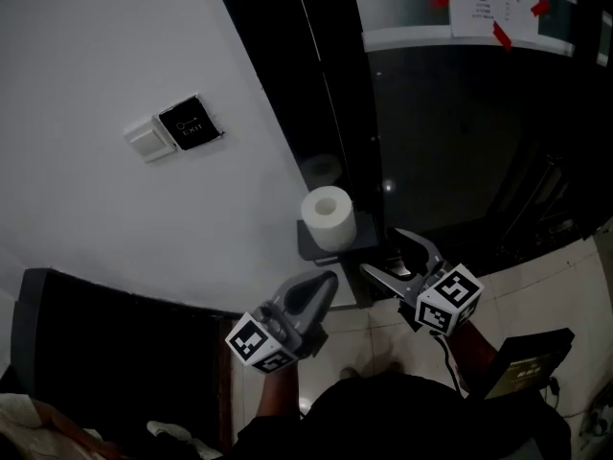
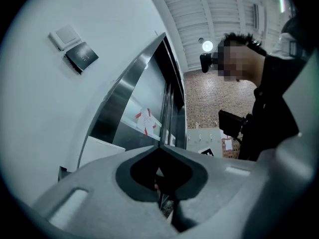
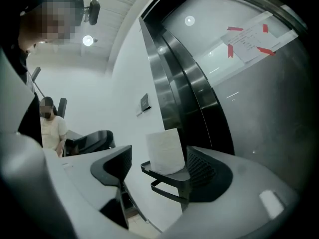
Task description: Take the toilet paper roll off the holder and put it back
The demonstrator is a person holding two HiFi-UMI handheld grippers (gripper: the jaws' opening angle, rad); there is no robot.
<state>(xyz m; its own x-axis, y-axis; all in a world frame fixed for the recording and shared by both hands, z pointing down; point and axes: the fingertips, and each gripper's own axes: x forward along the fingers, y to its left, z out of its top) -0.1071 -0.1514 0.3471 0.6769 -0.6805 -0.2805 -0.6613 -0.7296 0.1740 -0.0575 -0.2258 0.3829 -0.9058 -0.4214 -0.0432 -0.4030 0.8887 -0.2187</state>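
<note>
Toilet paper roll framed between the parted jaws of right gripper, pads clear of it. Standing upright atop holder at the wall. Left gripper pinched closed, empty, just beside. Seated in place; lifted yet or already returned, cannot tell. Both aimed at holder.

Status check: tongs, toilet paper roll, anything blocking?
Left tongs shut, empty. Right tongs open, clear of roll. Roll upright on holder. Nothing in the way.

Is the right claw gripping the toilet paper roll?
No, the right claw has its jaws apart, no pad touching the toilet paper roll, which stands upright on the holder.
</note>
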